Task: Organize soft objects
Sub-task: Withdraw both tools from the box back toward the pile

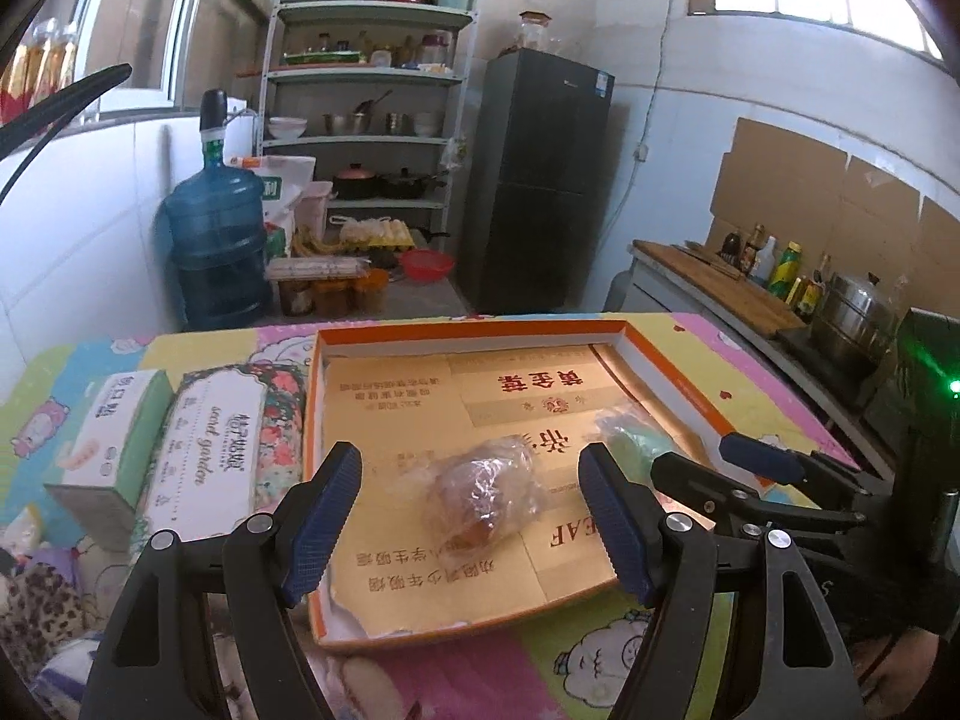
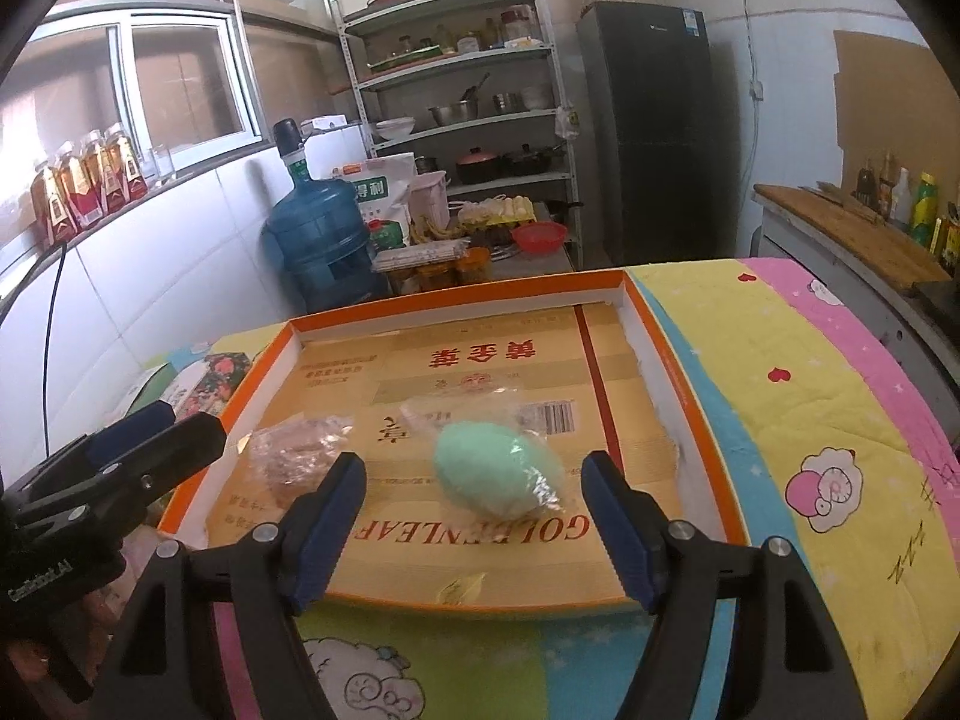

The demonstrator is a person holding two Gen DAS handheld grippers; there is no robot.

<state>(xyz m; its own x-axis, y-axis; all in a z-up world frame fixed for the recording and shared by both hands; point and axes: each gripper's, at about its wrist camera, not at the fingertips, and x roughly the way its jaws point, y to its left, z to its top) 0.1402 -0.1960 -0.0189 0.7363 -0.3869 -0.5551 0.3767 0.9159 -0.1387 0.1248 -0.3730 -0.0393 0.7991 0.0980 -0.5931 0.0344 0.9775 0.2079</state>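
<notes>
**Two wrapped soft items lying in the orange tray**

Both grippers are hovering with fingers spread, gripping nothing. Left gripper (image 1: 471,519) is framing the brown wrapped piece (image 1: 474,495); right gripper (image 2: 474,525) is framing the green wrapped piece (image 2: 498,471). Orange tray (image 2: 678,384) is sitting on the cartoon cloth (image 2: 780,420), tissue boxes (image 1: 204,450) at its nine o'clock.

An orange-rimmed tray (image 2: 678,384) with a tan floor holds a mint-green bundle (image 2: 495,468) and, at its nine o'clock, a brown one (image 2: 294,456), on yellow-and-pink cartoon cloth (image 2: 810,396).
</notes>
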